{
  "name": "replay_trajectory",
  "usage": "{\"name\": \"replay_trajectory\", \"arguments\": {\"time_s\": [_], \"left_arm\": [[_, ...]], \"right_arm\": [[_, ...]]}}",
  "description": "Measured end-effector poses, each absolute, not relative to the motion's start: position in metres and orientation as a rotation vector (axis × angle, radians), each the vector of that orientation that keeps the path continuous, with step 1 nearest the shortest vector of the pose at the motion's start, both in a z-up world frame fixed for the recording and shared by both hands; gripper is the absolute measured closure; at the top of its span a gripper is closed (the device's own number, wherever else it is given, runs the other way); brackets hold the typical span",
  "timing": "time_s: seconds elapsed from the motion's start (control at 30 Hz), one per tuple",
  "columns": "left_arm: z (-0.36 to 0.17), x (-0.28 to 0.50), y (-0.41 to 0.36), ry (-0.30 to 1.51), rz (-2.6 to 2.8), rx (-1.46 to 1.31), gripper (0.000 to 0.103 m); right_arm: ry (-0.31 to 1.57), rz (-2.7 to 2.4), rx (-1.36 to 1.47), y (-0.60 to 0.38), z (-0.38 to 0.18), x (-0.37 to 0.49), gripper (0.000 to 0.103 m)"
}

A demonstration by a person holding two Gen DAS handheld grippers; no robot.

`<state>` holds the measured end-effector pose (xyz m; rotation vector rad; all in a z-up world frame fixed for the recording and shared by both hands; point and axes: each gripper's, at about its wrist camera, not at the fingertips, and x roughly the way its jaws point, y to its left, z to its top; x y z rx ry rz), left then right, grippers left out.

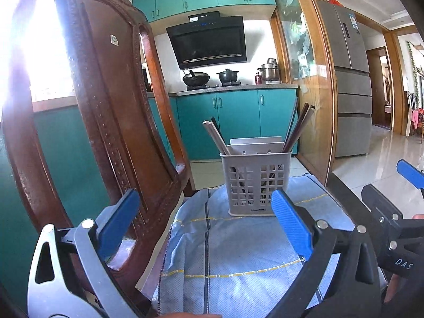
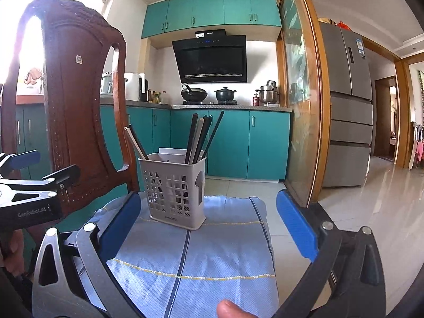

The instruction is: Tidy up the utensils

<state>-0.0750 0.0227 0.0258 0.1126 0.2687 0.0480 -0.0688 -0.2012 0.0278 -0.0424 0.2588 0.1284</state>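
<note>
Here, from the left wrist, the left gripper [image 1: 205,217] stands spread as wide as it goes, with nothing between its blue pads [image 1: 291,222]. Ahead of it, near the far edge of a pale blue cloth [image 1: 233,254], sits the grey utensil basket [image 1: 254,182], upright. Chopsticks [image 1: 217,137] lean out of its left corner, and a darker bunch leans out of its right. A carved wooden chair back [image 1: 106,111] rises tall on the left, just beside the left finger — it crowds that side. At the right edge the other gripper shows in part, with a little of the hand that bears it. Beyond are teal cabinets [image 1: 238,116], a stove with a wok [image 1: 196,77], and a grey refrigerator [image 1: 349,79].

From the right wrist, the right gripper [image 2: 209,225] is likewise wide open and empty. The basket [image 2: 175,188] stands left of centre on the cloth [image 2: 212,259], apart from both fingers, with dark chopsticks [image 2: 201,137] upright in it and a lighter pair slanting left. The chair back [image 2: 76,111] stands to the left, behind the left gripper's body. A fingertip [image 2: 228,307] pokes in at the bottom edge — whose hand, I cannot tell.
</note>
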Motion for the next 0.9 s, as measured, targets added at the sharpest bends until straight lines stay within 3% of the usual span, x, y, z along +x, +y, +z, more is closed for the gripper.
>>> {"name": "replay_trajectory", "arguments": {"time_s": [0.9], "left_arm": [[0.0196, -0.082, 0.013, 0.27, 0.043, 0.13, 0.004]], "right_arm": [[0.255, 0.15, -0.081, -0.192, 0.0242, -0.0685, 0.003]]}}
